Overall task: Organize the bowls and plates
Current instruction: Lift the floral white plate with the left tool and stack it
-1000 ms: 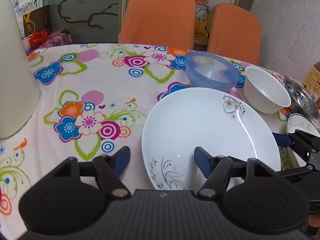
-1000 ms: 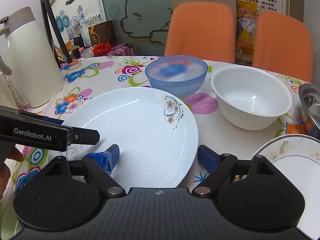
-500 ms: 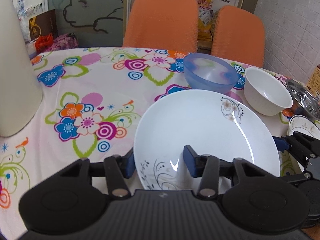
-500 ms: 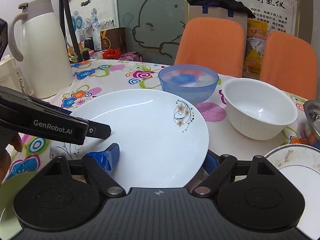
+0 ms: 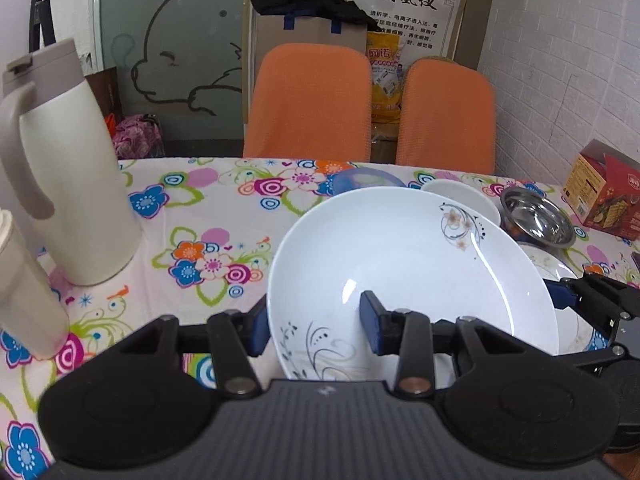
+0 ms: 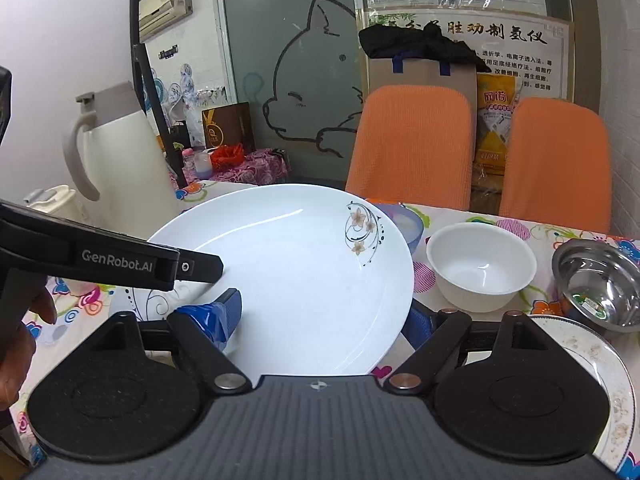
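A large white plate (image 5: pixel 400 264) with flower prints hangs tilted above the flowered tablecloth (image 5: pixel 208 216), held from two sides. My left gripper (image 5: pixel 314 326) has the plate's near left rim between its blue pads, its jaws closing onto it. My right gripper (image 6: pixel 323 314) spans the plate's (image 6: pixel 304 264) near right edge, one pad on top and one under the rim, its jaws closing too. Behind the plate stand a blue bowl (image 6: pixel 408 220), a white bowl (image 6: pixel 480 268) and a steel bowl (image 6: pixel 596 280). A small soiled plate (image 6: pixel 592 360) lies at the right.
A cream thermos jug (image 5: pixel 76 184) and a beige cup (image 5: pixel 24 292) stand on the left of the table. At the far right lies a red box (image 5: pixel 604 192). Two orange chairs (image 5: pixel 308 100) stand behind the table. A hand (image 6: pixel 16 340) holds the left gripper.
The left jaws closed on the plate's rim, and both grippers rose with the plate, which left the table and now hides most of the blue bowl.
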`<state>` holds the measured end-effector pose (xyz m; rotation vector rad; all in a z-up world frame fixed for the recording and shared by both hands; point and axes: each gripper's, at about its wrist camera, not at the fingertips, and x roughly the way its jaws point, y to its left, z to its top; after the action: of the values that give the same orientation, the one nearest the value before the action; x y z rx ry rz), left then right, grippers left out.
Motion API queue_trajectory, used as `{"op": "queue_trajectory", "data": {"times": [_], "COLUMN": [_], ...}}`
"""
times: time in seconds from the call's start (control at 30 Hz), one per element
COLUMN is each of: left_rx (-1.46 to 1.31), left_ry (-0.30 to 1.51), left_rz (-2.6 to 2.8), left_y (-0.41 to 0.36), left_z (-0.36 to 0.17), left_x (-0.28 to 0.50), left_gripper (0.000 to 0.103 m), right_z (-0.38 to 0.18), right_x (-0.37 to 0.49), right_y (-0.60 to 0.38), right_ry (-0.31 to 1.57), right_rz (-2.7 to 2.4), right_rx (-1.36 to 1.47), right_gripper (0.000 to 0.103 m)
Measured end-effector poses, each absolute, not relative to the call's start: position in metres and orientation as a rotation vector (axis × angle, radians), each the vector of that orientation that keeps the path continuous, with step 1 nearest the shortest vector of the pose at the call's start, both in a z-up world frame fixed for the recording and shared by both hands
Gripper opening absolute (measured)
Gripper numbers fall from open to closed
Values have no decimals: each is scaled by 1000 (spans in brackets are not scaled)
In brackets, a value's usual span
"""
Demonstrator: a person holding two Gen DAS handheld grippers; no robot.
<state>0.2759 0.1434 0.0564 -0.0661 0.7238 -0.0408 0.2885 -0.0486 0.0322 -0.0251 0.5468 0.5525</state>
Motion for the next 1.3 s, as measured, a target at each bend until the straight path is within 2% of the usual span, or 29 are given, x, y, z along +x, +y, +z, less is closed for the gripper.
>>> {"op": "queue_trajectory", "data": {"times": [0.3, 0.5, 0.9, 0.93, 0.97, 1.03, 1.3], "left_rx": [-116, -110, -90, -91, -93, -95, -88], "left_ry": [817, 815, 777, 769, 759, 725, 658], "left_rz": [-46, -39, -53, -51, -41, -29, -22], "left_y": [149, 153, 157, 157, 157, 159, 154], "left_z": [4, -10, -30, -29, -27, -21, 13], "left_x": [212, 195, 194, 193, 193, 190, 192], "left_gripper": [40, 40, 40, 41, 51, 60, 66], "right_z": [-2, -18, -39, -38, -38, -36, -20], "right_x": [222, 186, 184, 183, 183, 183, 181], "right_y": [-53, -45, -42, -44, -44, -47, -69], "right_ry": [617, 615, 599, 590, 592, 592, 500], "right_rz": [549, 534, 525, 523, 516, 518, 465], "right_rx": [47, 54, 50, 57, 67, 89, 202], "right_gripper": [70, 70, 68, 69, 68, 69, 70]}}
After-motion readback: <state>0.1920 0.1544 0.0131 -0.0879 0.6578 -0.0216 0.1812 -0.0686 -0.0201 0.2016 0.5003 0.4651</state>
